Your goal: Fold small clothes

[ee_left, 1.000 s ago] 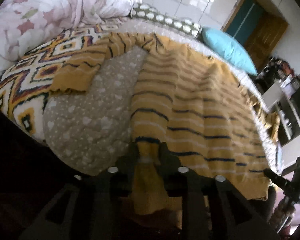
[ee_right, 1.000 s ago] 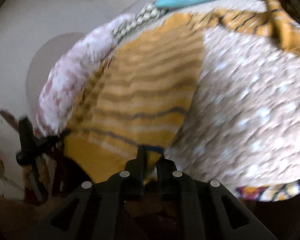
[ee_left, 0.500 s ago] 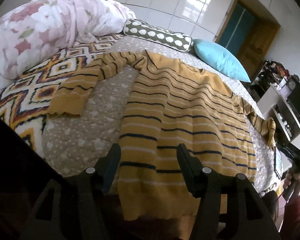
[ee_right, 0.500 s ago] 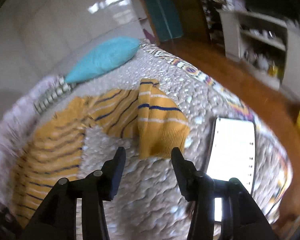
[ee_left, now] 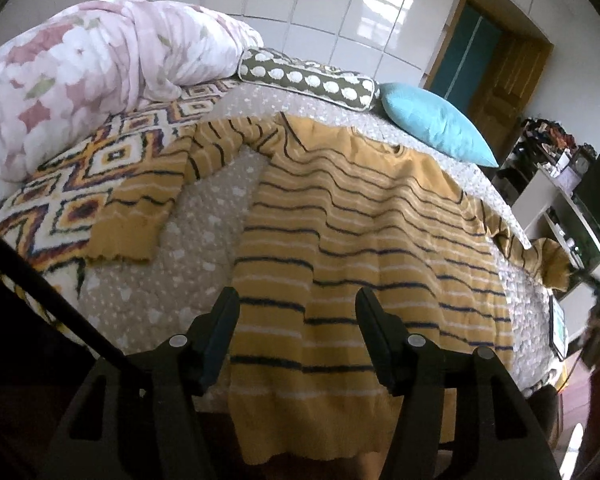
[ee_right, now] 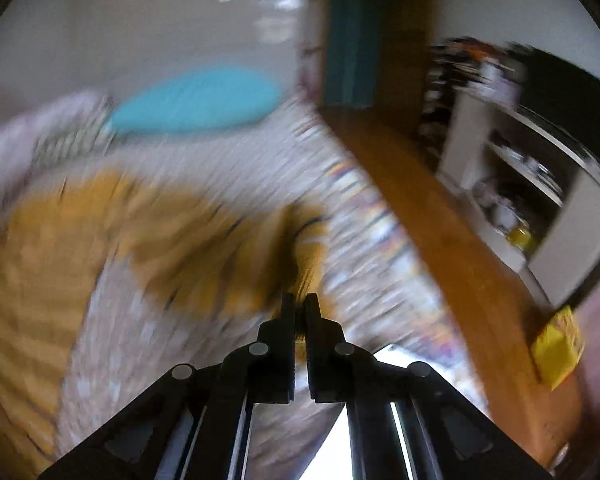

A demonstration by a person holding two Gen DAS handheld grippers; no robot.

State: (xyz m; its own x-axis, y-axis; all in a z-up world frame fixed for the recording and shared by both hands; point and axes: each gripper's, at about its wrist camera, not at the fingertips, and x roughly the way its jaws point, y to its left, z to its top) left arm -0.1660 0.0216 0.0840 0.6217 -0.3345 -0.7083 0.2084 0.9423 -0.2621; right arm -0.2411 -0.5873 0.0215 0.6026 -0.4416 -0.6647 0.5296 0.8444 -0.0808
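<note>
Two tools work on one yellow striped sweater (ee_left: 364,216) that lies spread flat on the bed (ee_left: 204,232). Its bottom edge hangs over the bed's near side. The left tool (ee_left: 296,312) is spread wide above that edge, holding nothing. The right tool (ee_right: 299,306) is pinched tight on a sleeve (ee_right: 304,248), though that view is blurry.

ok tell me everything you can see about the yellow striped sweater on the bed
The sweater is a mustard-yellow knit with thin navy and white stripes. It lies spread flat on the dotted bedspread, its plain hem hanging over the near edge. One sleeve bends out onto the patterned blanket. The other sleeve is pinched by the right gripper, though that view is blurred. The left gripper hovers open above the hem.
</note>
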